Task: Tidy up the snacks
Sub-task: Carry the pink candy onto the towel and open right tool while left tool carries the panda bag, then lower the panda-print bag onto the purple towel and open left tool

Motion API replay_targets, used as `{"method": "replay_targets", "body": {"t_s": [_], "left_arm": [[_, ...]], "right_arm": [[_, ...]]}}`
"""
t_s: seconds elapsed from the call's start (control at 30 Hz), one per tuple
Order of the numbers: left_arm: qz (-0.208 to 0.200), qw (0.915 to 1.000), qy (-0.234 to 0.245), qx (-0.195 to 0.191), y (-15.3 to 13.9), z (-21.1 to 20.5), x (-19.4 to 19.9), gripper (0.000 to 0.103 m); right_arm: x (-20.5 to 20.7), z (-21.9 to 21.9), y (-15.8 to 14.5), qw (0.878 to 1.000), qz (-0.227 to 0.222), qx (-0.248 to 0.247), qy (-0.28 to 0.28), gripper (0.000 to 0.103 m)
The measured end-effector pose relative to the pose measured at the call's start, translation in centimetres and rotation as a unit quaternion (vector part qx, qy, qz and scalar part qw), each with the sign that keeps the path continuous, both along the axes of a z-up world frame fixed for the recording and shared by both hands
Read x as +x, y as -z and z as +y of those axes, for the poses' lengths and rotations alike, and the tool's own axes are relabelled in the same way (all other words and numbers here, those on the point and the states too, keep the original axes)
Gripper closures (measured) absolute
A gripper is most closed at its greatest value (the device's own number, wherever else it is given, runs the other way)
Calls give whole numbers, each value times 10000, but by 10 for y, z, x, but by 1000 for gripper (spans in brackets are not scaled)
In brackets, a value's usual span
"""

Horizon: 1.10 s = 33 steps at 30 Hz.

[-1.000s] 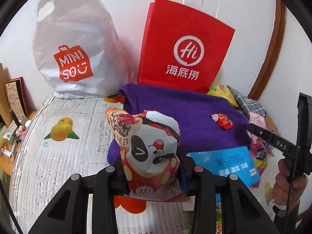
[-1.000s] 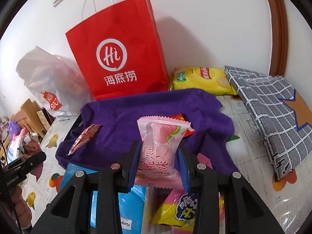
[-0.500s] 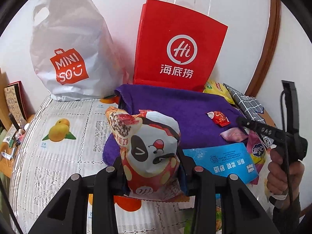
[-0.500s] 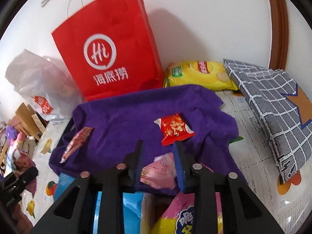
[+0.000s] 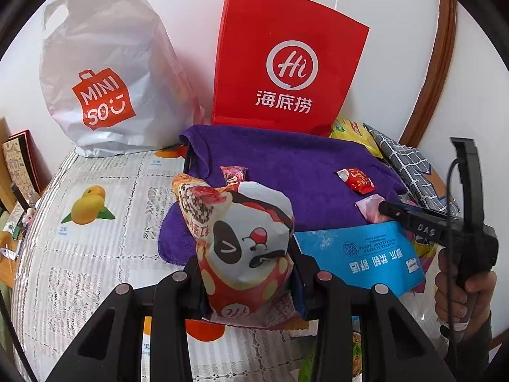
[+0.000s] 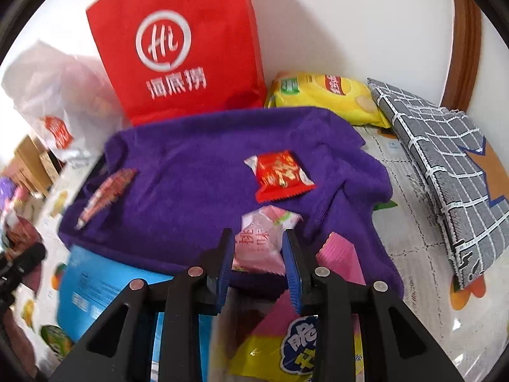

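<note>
2 snacks gripped, panda bag (image 5: 248, 248) upright, pink packet (image 6: 259, 243) tilted

towel (image 6: 197, 172): plain purple | bag behind towel (image 6: 178, 47): red, white logo | packet on towel (image 6: 280, 175): red, gold print | packet at towel's near edge (image 6: 261, 242): pale pink | cloth right of towel (image 6: 445, 146): grey, white grid | tablecloth (image 5: 95, 222): white lace, orange fruit prints
</note>
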<state>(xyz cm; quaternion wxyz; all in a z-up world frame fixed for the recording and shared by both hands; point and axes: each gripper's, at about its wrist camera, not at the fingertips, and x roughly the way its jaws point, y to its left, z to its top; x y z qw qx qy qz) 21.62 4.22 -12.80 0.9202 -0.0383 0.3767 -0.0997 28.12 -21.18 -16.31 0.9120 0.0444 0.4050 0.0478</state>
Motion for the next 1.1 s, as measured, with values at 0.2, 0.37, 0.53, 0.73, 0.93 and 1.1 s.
{"method": "replay_targets", "body": {"t_s": [0.2,0.37,0.53,0.73,0.93,1.1], "left_arm": [[14,10000,37,17,1,-1,1,66],[30,10000,67,57,2,-1,1,66],[-2,9999,127,24,-1,-1,1,66],[232,9988,245,-365,-8,-3,15,66],[328,9992,192,-142,-17,-18,32,66],[430,9990,46,-67,-17,-27,53,66]], "right_arm": [[-1,3,1,9998,-44,-194,-32,72],[-3,4,-1,9997,-132,-206,-61,76],[-11,-1,-12,9995,-289,45,-71,76],[-27,0,-26,9980,-596,-184,-106,76],[-42,1,-41,9950,-896,-424,-147,75],[-44,-5,-44,9937,-980,-531,-91,73]]}}
